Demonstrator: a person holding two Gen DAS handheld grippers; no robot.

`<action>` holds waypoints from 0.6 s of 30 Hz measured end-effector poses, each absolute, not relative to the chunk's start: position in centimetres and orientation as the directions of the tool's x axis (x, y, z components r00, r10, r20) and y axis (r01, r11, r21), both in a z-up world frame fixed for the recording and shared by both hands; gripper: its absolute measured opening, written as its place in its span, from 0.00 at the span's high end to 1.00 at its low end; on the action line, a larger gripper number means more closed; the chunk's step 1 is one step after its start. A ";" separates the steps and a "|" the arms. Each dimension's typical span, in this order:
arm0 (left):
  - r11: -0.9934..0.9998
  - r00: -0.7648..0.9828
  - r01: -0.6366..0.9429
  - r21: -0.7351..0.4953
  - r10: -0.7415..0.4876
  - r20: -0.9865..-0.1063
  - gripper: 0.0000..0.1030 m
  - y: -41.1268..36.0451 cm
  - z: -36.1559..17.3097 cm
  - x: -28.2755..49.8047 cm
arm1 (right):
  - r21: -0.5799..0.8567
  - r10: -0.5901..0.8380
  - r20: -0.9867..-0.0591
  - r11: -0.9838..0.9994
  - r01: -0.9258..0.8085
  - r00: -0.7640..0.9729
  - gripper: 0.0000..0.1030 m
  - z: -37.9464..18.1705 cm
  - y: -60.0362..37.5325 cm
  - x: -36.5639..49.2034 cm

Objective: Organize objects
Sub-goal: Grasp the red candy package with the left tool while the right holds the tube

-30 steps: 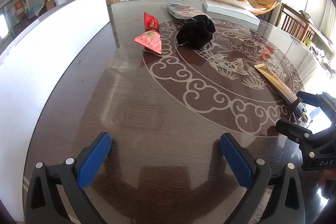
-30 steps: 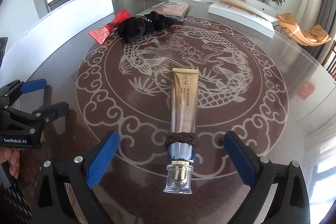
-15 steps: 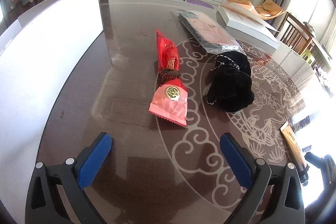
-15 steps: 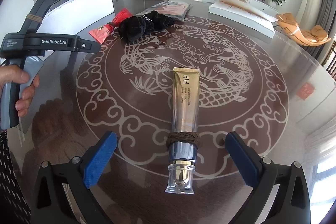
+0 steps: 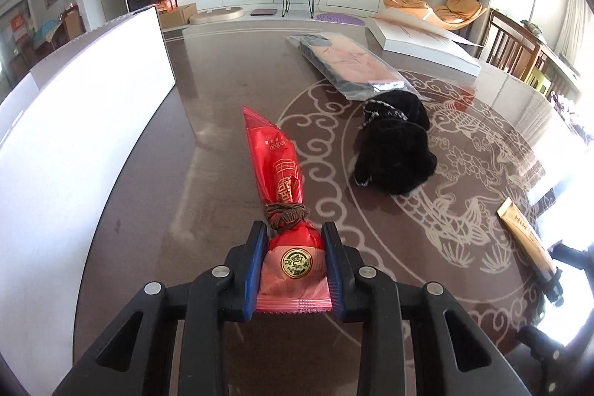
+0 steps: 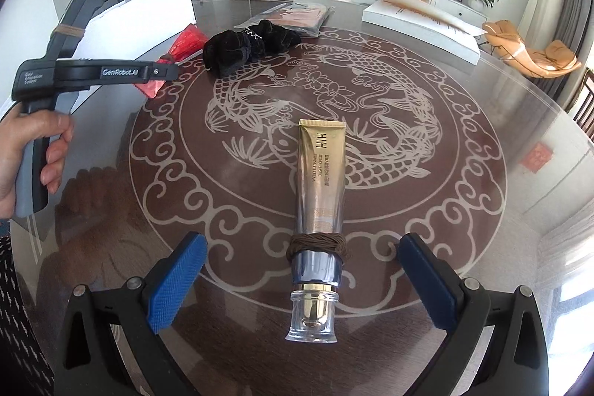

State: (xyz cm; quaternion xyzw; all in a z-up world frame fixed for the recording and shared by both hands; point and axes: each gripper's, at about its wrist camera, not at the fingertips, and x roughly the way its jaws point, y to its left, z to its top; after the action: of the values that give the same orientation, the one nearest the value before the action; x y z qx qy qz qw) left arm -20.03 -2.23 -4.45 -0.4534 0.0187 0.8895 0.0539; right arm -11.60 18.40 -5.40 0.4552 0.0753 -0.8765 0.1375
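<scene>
grasp step: left gripper (image 5: 295,266) jaws closing on red packet (image 5: 284,195) near table (image 5: 208,106) left edge; right gripper (image 6: 297,281) spread astride tube (image 6: 320,188). next, a lift seems due.

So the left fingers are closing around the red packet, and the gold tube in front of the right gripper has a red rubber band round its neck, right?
One thing is off: the band on the gold tube is brown cord, not a red rubber band, as the right wrist view shows. The rest holds: the left gripper is closing around the red packet, and the tube lies in front of the open right gripper.
</scene>
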 end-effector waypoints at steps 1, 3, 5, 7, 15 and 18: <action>-0.994 -0.578 -0.108 -0.016 0.076 -0.813 0.71 -2.0 -4.4 -18.3 | -0.007 -0.172 -0.819 -0.951 0.310 -0.548 0.00 -5.4 18.4 -11.6; -0.996 -0.572 -0.080 -0.031 0.071 -0.817 0.69 -1.7 -4.3 -15.2 | -0.007 -0.172 -0.818 -0.951 0.310 -0.548 0.00 -5.4 18.4 -11.6; -0.998 -0.575 -0.053 -0.016 0.044 -0.817 0.57 -1.4 -4.3 -13.4 | -0.007 -0.173 -0.819 -0.951 0.310 -0.548 0.00 -5.4 18.4 -11.6; -0.999 -0.571 -0.042 -0.004 0.027 -0.820 0.29 -1.1 -4.7 -12.7 | -0.007 -0.173 -0.819 -0.951 0.310 -0.548 0.00 -5.4 18.4 -11.6; -0.999 -0.587 -0.054 0.004 0.028 -0.809 0.15 -0.9 -5.2 -12.2 | -0.007 -0.173 -0.818 -0.951 0.311 -0.548 0.00 -5.4 18.5 -11.6; -0.999 -0.578 -0.047 0.003 0.025 -0.815 0.06 -1.0 -5.3 -12.3 | -0.007 -0.173 -0.818 -0.950 0.311 -0.548 0.00 -5.5 18.5 -11.6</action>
State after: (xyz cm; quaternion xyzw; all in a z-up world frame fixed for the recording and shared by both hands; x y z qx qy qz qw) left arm -12.31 -0.98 -5.32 -0.4586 0.0121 0.8883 0.0202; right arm -11.57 18.49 -5.45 0.4549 0.0756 -0.8765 0.1381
